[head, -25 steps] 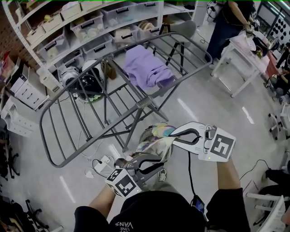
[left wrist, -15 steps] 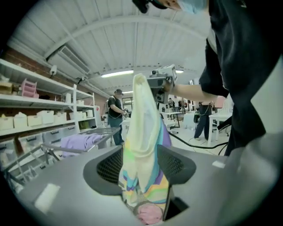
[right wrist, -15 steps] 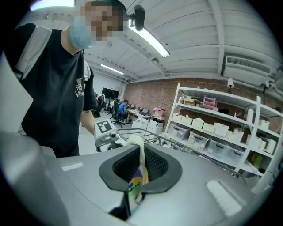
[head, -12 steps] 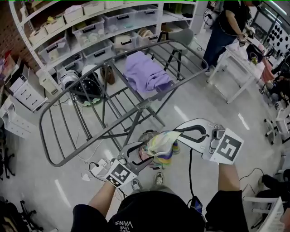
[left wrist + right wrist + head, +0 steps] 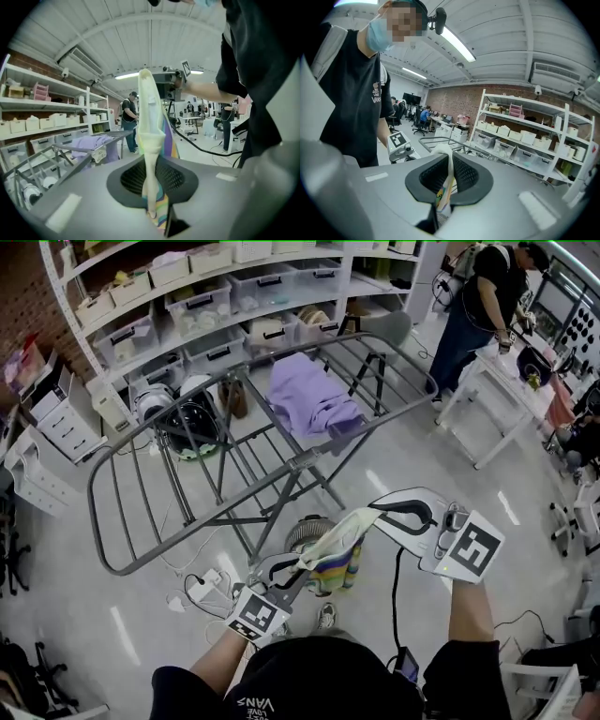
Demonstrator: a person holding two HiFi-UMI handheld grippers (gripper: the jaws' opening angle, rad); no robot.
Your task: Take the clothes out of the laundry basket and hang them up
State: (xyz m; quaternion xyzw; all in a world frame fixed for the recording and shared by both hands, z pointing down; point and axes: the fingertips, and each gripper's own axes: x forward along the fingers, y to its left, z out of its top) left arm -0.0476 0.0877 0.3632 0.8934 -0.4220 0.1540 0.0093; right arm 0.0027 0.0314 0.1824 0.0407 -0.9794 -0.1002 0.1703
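Note:
A small cloth (image 5: pixel 336 549), cream with rainbow stripes, is stretched in the air between both grippers, in front of the grey drying rack (image 5: pixel 281 465). My right gripper (image 5: pixel 380 514) is shut on its upper end; the cloth (image 5: pixel 444 187) shows pinched between those jaws. My left gripper (image 5: pixel 298 570) holds the lower end, its jaws closing with the cloth (image 5: pixel 151 140) between them and pinched at their base. A purple garment (image 5: pixel 309 399) hangs over the rack's far bars. A round grey basket (image 5: pixel 307 531) sits on the floor below the cloth.
Shelves with storage bins (image 5: pixel 202 306) line the back wall. A white table (image 5: pixel 511 395) stands at the right, with a person (image 5: pixel 483 306) beside it. Cables and a power strip (image 5: pixel 208 582) lie on the floor at the rack's foot.
The cloth, bunched between the grippers a second ago, is now pulled out into a band. The left gripper let go, shifted and took hold of its lower end.

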